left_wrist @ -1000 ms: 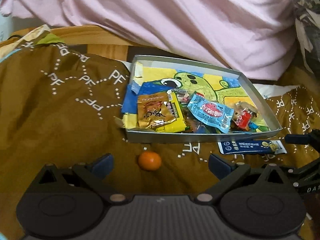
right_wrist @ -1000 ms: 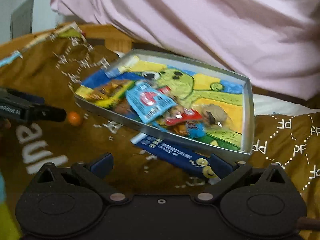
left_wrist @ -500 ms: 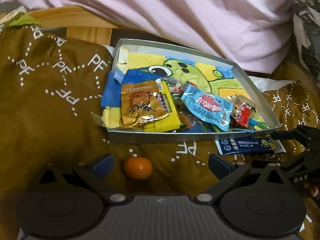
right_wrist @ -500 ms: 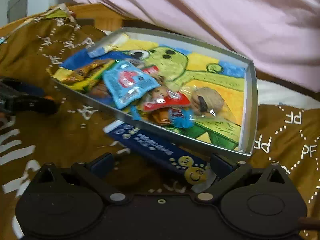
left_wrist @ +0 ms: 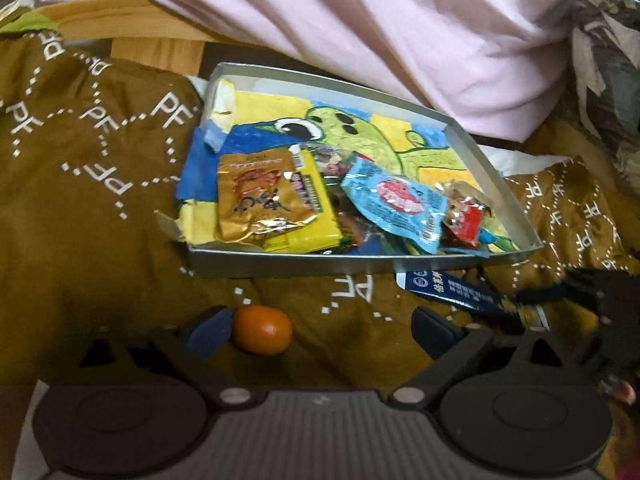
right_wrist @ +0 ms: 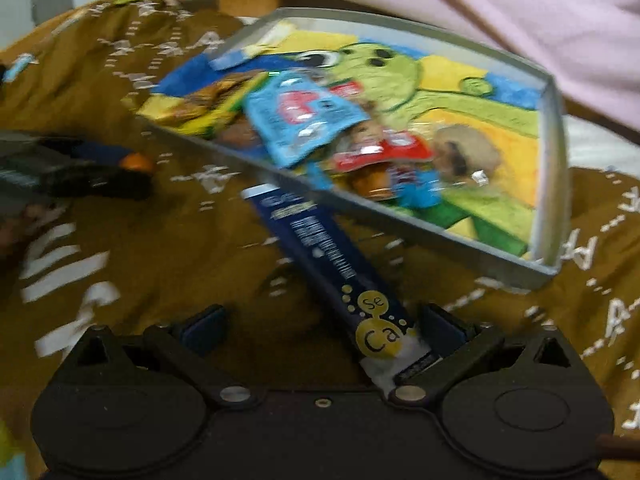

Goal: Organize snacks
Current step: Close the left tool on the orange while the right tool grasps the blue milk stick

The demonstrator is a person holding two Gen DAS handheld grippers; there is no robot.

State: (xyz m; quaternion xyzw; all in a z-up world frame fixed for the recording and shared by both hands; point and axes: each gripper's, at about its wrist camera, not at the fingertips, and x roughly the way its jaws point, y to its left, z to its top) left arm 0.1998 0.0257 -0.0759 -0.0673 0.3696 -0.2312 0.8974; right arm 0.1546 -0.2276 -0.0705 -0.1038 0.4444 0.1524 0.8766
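Note:
A shallow metal tray (left_wrist: 304, 263) with a green cartoon lining lies on the brown cloth and holds several snack packets. It also shows in the right wrist view (right_wrist: 554, 168). A small orange fruit (left_wrist: 262, 330) lies on the cloth against my left finger pad (left_wrist: 210, 330). My left gripper (left_wrist: 324, 330) is open around it. A dark blue stick packet (right_wrist: 324, 256) lies in front of the tray, its yellow end beside my right finger (right_wrist: 444, 330). My right gripper (right_wrist: 320, 330) is open. The blue packet (left_wrist: 452, 292) also shows in the left wrist view.
A pink quilt (left_wrist: 400, 20) is bunched behind the tray. A wooden board (left_wrist: 132, 36) edges the far left. The brown "PF" cloth (left_wrist: 80, 200) covers the surface around the tray. My left gripper (right_wrist: 60, 168) shows at the left of the right wrist view.
Both grippers have moved forward and down. The orange fruit now lies between my left fingers, and the blue packet's end now lies between my right fingers.

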